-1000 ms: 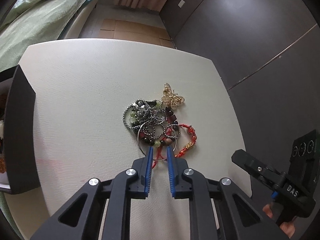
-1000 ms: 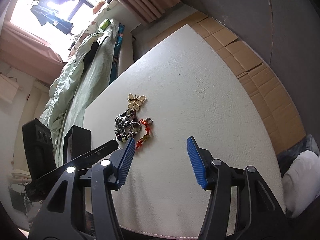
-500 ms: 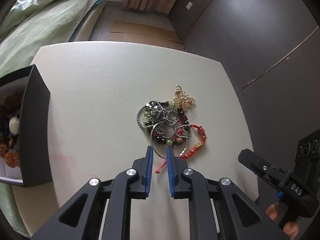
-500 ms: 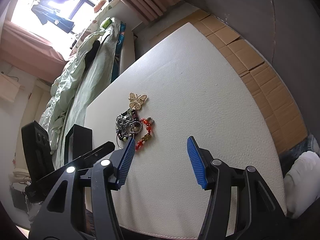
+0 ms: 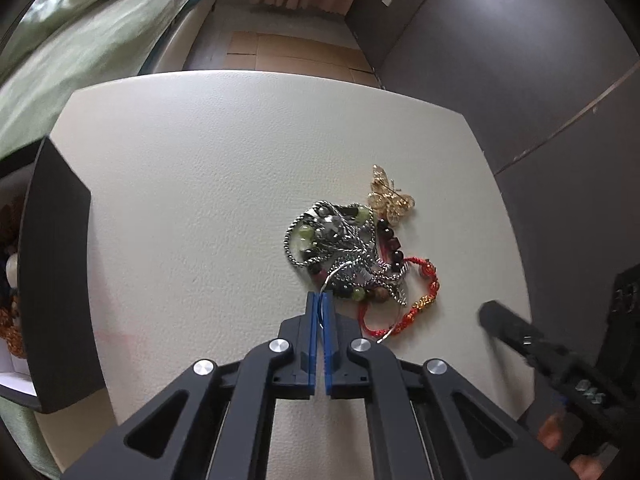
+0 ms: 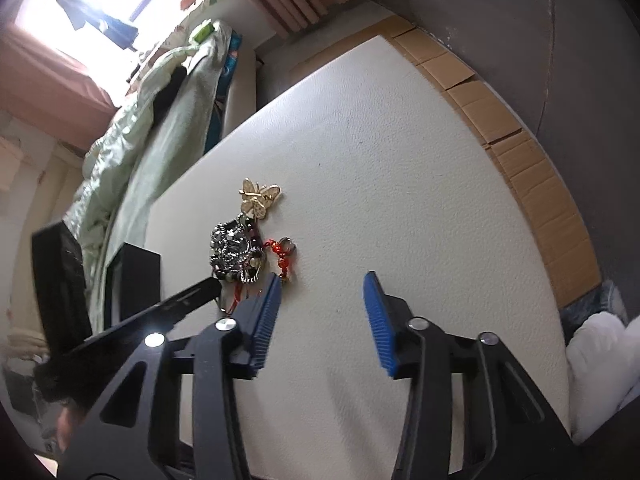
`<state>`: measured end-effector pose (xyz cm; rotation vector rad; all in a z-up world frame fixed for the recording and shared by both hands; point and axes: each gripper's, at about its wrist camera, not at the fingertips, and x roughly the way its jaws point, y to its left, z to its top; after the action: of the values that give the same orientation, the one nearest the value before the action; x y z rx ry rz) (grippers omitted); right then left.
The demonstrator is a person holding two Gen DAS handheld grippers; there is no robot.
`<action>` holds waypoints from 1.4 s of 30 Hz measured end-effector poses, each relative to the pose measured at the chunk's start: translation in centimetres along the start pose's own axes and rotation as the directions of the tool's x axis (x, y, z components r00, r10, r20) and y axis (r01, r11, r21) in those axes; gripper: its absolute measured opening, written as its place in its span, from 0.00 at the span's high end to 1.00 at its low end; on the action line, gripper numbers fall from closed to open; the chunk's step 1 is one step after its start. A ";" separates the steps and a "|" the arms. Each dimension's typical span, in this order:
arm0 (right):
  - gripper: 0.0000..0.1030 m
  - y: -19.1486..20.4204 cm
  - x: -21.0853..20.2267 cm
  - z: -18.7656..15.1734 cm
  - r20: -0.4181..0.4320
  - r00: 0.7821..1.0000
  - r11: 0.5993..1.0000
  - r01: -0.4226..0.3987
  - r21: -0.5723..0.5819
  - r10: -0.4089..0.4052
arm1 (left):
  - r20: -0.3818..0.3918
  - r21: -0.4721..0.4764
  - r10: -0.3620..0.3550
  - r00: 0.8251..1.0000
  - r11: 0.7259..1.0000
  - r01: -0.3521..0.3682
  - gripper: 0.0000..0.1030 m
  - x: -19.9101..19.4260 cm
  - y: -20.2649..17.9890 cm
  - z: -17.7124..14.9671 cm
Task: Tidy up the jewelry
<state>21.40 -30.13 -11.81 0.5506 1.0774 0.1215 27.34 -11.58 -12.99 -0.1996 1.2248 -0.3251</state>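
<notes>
Jewelry pile (image 5: 352, 256): left claw (image 5: 319, 304) has now pinched its wire hoop (image 5: 334, 276).

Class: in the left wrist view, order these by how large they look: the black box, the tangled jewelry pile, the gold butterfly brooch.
1. black box, though it sits nearer the camera, so its true size is unsure.
2. jewelry pile.
3. butterfly brooch.
</notes>
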 end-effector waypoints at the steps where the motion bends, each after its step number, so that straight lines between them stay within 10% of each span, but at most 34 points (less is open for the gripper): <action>1: 0.63 0.3 0.3 0.1 -0.005 1.000 1.000 0.004 -0.013 -0.004 | 0.016 -0.001 0.000 1.000 1.000 0.000 1.00 -0.4 0.1 0.0; 19: 0.73 5.1 3.9 0.9 -0.070 0.985 0.977 0.147 -0.153 -0.159 | 0.169 -0.017 -0.080 0.982 0.996 0.084 1.00 -9.0 1.8 0.3; 28: 0.92 7.7 5.7 1.2 -0.047 0.939 0.910 0.317 -0.267 -0.341 | 0.219 0.019 -0.120 0.968 0.993 0.119 1.00 -12.5 1.5 0.5; 42: 0.92 13.0 -2.7 2.2 0.126 0.970 0.905 0.241 -0.351 -0.210 | 0.320 0.058 -0.144 0.936 0.990 0.132 1.00 -19.0 0.5 0.7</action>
<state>24.18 -20.73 -2.65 0.0924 0.9972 0.0906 22.33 -4.52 3.92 -0.2970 0.8804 -0.4186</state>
